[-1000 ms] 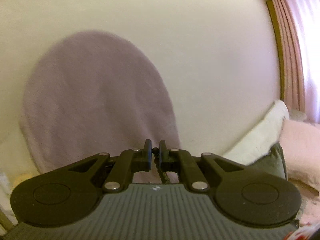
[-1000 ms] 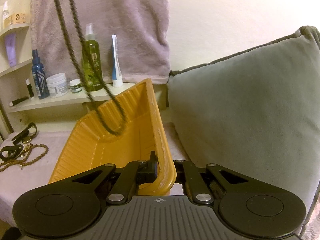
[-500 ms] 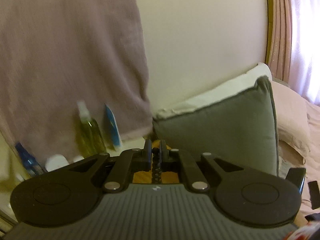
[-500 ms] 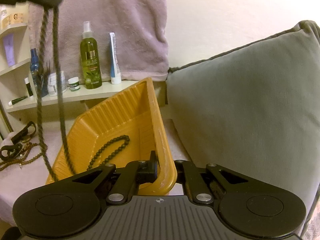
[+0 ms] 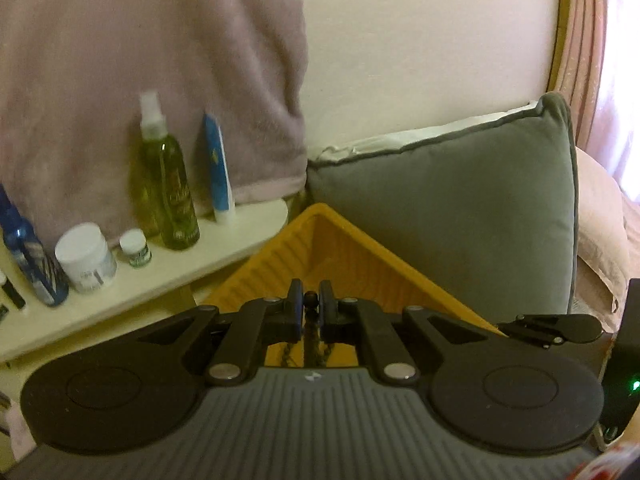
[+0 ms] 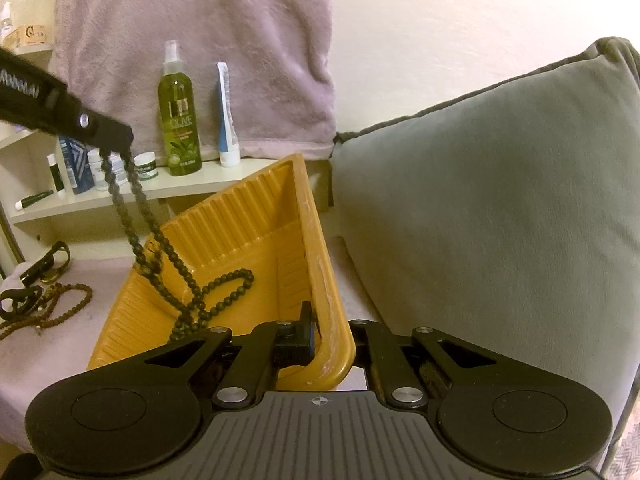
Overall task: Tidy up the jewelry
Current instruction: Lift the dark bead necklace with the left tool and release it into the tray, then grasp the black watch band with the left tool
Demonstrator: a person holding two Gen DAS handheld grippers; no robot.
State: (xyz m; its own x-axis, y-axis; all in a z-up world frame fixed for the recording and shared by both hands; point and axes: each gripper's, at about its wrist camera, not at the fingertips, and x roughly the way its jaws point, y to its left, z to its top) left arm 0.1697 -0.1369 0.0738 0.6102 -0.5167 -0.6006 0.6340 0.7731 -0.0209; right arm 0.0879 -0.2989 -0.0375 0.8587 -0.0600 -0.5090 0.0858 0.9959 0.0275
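Note:
My left gripper (image 5: 311,303) is shut on a dark bead necklace (image 5: 310,298), just above an orange ribbed tray (image 5: 340,248). In the right wrist view the left gripper (image 6: 116,138) comes in from the upper left. The necklace (image 6: 192,280) hangs from it in two strands, and its lower loop lies coiled on the tray's floor. My right gripper (image 6: 330,340) is shut on the near rim of the tray (image 6: 248,224), which tilts up toward me. A brown bead necklace (image 6: 68,304) and black-strapped watches (image 6: 44,264) lie on the pale cloth to the left.
A grey pillow (image 6: 500,200) stands right against the tray. Behind the tray a cream shelf (image 6: 120,200) holds an olive spray bottle (image 6: 180,120), a white and blue tube (image 6: 226,120) and several small jars. A mauve towel (image 6: 192,32) hangs on the wall above.
My left gripper has come down with the necklace, and its hanging loop has settled onto the tray's floor. The right gripper and the tray have stayed where they were.

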